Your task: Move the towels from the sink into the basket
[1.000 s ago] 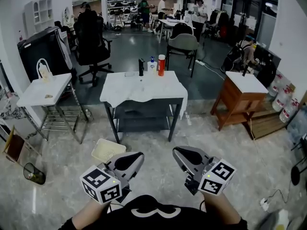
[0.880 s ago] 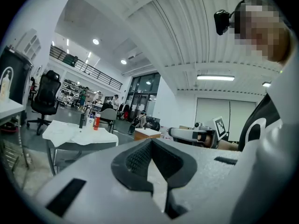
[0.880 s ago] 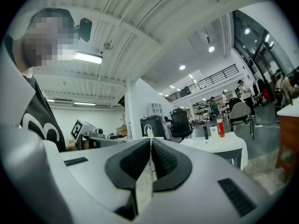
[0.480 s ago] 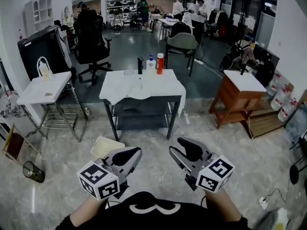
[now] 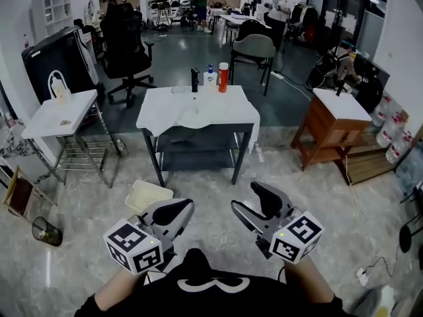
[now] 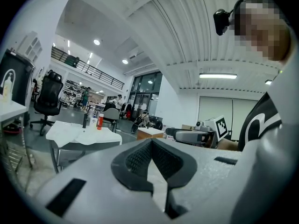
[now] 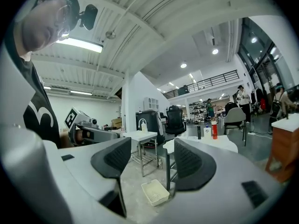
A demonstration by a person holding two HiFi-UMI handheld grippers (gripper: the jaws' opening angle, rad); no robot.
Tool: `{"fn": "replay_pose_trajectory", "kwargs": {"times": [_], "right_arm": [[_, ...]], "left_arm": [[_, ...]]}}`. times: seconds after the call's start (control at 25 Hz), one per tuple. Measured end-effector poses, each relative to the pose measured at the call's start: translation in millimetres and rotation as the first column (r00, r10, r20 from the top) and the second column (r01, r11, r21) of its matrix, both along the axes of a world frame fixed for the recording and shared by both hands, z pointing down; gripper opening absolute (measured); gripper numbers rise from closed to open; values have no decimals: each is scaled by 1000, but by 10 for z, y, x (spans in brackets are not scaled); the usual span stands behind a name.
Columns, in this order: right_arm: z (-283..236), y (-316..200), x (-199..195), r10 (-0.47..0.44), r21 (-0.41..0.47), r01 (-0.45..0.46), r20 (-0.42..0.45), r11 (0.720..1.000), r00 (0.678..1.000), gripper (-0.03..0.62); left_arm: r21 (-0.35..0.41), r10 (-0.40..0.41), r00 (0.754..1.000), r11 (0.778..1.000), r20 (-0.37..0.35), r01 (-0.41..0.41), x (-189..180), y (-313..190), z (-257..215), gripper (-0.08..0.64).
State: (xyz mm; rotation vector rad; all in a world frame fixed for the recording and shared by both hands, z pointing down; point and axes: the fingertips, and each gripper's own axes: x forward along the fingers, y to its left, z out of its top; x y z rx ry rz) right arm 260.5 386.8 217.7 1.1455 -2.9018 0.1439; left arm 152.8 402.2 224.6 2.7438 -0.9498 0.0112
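An open-plan lab or workshop hall: polished grey floor (image 5: 330, 203), a black office chair (image 5: 122, 35) far left, people at cluttered workbenches (image 5: 232, 20) far back, a sink table (image 5: 228, 111) standing mid-floor, a mezzanine railing (image 7: 210, 82) overhead

Pale marble floor (image 5: 330, 200); wooden cabinet (image 5: 328, 136) at right, white side table (image 5: 58, 115) at left, black office chair (image 5: 125, 45) far left.

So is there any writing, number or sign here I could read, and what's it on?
"3": large white figure on the person's black shirt.
White bottle outline, no words: tall black cabinet.
Black square patterns, no letters: the white cube at left and the white cube at right.
Too small to read: labels on the red bottle and white pump bottle.
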Motion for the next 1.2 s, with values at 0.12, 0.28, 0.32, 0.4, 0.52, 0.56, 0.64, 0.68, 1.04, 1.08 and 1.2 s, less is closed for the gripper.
{"fn": "replay_pose_trajectory", "kwargs": {"times": [0.12, 0.28, 0.32, 0.4, 0.52, 0.56, 0.64, 0.68, 1.04, 1.08, 1.2], "right_arm": [[98, -253, -59, -2, -21, 2, -9, 1000, 1000, 267], [234, -699, -170, -10, -49, 9, -20, 999, 1000, 268], [269, -840, -200, -12, -54, 10, -21, 998, 1000, 270], [355, -1145, -266, -15, -68, 13, -29, 998, 999, 270], [525, -1646, -386, -25, -100, 20, -50, 995, 998, 272], [579, -1826, -436, -28, -113, 22, -52, 993, 998, 272], [671, -2201, -552, -36, -142, 29, -51, 989, 998, 272], [711, -2389, -615, -40, -158, 32, -51, 987, 998, 272], [1113, -3816, -1230, -82, -261, 53, -99, 964, 992, 276], [1146, -3935, -1291, -86, -266, 54, -109, 962, 990, 278], [1177, -4231, -1434, -95, -282, 65, -96, 957, 991, 281]], "left_arm": [[-18, -7, 1000, 1000, -1, 7, -61, -229, 84, 6], [-50, -16, 1000, 999, -2, 16, -172, -702, 216, 6], [-56, -18, 1000, 998, -3, 18, -203, -849, 251, 6], [-71, -22, 1000, 997, -8, 21, -266, -1160, 328, 6], [-101, -26, 1000, 995, -6, 26, -376, -1657, 474, 6], [-111, -30, 1000, 993, -3, 30, -431, -1843, 526, 6], [-129, -44, 999, 991, 2, 44, -571, -2235, 615, 6], [-138, -52, 999, 989, 2, 52, -648, -2431, 648, 6], [-200, -88, 996, 976, 14, 89, -1251, -3827, 988, 6], [-207, -89, 996, 974, 13, 90, -1308, -3933, 1019, 6], [-221, -94, 996, 971, 10, 94, -1435, -4178, 1065, 6]]}}
